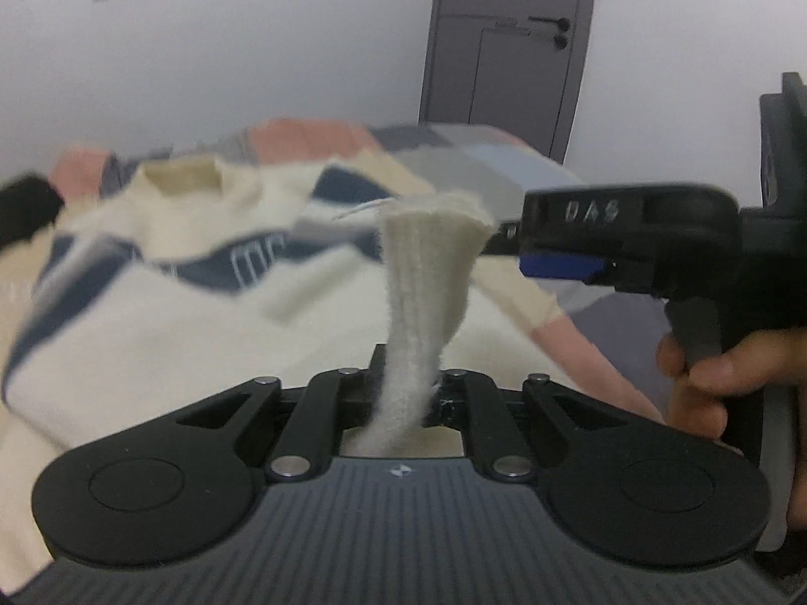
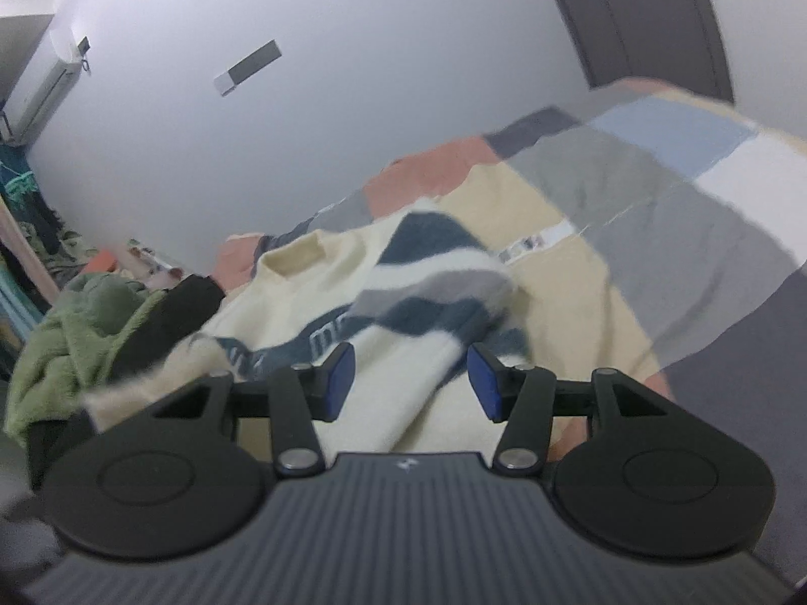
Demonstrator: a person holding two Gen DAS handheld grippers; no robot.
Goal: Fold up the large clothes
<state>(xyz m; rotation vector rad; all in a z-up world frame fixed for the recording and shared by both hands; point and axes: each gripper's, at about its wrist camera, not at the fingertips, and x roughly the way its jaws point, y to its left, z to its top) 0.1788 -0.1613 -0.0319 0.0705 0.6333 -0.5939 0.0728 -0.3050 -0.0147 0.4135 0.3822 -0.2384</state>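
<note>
A cream sweater (image 1: pixel 151 333) with navy and grey stripes lies spread on the bed, collar towards the far side. My left gripper (image 1: pixel 403 388) is shut on a ribbed cream cuff (image 1: pixel 428 262), which sticks up between its jaws. My right gripper (image 1: pixel 529 252), held by a hand (image 1: pixel 716 368), hovers just right of that cuff. In the right wrist view the right gripper (image 2: pixel 411 378) stands open above the sweater (image 2: pixel 403 272). Its blue pads (image 2: pixel 343 378) touch no cloth, and a striped sleeve lies folded across the sweater's body beyond them.
A patchwork bedspread (image 2: pixel 655 191) covers the bed (image 1: pixel 454 151). A green blanket (image 2: pixel 75 333) and a black garment (image 2: pixel 171 317) are heaped at the left by the sweater's shoulder. A grey door (image 1: pixel 504 50) stands in the white wall behind.
</note>
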